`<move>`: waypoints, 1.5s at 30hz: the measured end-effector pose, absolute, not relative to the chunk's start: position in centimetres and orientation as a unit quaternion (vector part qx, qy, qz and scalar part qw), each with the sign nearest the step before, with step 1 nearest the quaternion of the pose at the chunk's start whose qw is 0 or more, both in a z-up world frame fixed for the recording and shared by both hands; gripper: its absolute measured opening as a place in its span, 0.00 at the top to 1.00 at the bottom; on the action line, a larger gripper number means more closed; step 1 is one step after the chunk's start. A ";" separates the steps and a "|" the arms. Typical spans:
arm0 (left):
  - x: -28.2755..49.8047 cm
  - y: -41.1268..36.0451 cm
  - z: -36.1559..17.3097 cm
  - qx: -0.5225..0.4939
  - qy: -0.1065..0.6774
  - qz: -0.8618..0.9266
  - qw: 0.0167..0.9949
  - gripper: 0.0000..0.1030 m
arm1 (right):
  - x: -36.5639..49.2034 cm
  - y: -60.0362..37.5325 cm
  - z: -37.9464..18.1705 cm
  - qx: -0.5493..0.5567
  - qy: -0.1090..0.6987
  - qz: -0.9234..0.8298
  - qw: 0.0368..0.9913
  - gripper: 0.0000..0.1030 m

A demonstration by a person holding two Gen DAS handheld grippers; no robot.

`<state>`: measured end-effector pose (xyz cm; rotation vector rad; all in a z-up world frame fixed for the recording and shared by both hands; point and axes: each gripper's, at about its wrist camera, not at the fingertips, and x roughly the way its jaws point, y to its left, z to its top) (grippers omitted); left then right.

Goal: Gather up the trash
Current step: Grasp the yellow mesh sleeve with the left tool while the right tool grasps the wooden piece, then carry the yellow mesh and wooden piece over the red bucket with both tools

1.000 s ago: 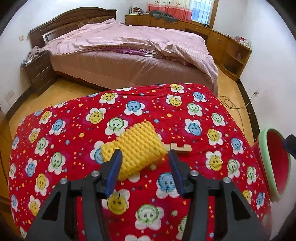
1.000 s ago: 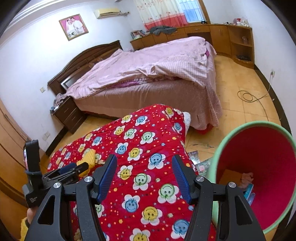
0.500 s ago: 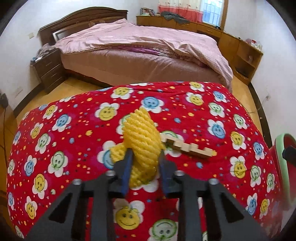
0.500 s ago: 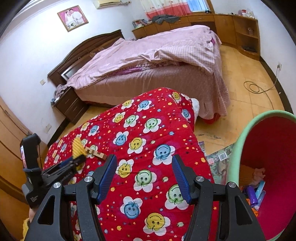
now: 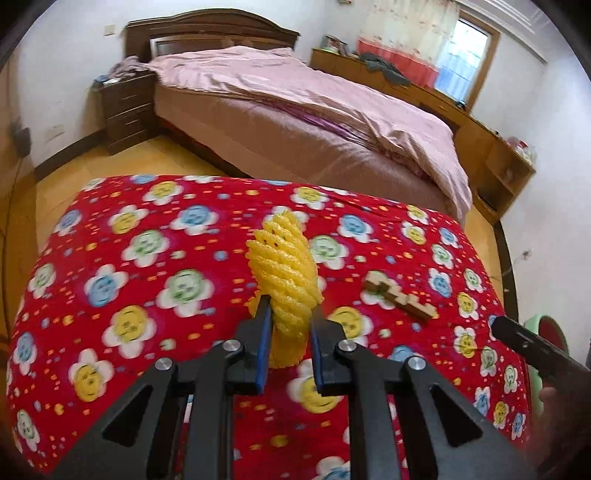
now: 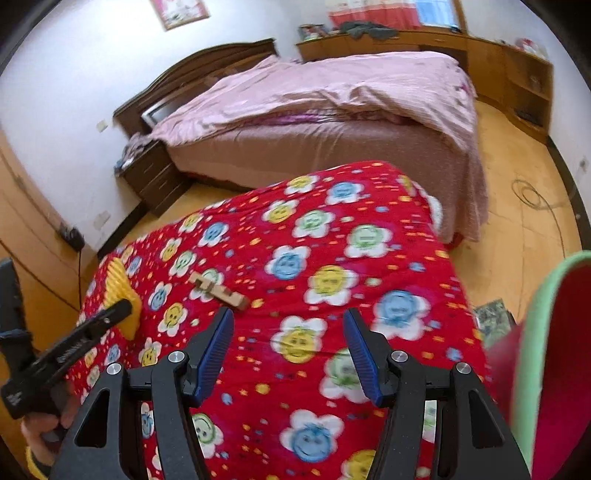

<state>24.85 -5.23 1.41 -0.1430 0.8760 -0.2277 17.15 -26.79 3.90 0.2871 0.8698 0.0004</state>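
Now the left gripper (image 5: pixel 287 325) has just closed on the yellow net (image 5: pixel 283 273), lifting it binward; right gripper (image 6: pixel 288 345) gapes empty.

No legible text, label, brand, number or sign appears in either view. The black body of the left tool (image 6: pixel 122 308), seen at 8 o'clock in the right wrist view, carries faint pale lettering along its side, too small and blurred to read. The framed picture on the white wall (image 6: pixel 180 12), at 11 o'clock in the same view, shows no readable writing. The red quilt printed with smiling flower faces (image 5: pixel 177 258) bears pattern only, no words.
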 end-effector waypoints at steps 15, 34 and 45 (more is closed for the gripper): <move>24.4 -4.5 -0.1 -0.064 0.424 -0.098 0.898 0.83 | 22.9 -20.5 1.0 0.037 0.434 0.053 0.898 0.39; 24.1 -4.6 -0.1 -0.057 0.421 -0.104 0.899 0.83 | 21.3 -21.3 0.2 0.069 0.434 0.030 0.898 0.90; 23.4 -5.2 0.8 -0.063 0.413 -0.122 0.900 0.83 | 15.5 -22.8 3.5 0.079 0.402 0.022 0.912 0.90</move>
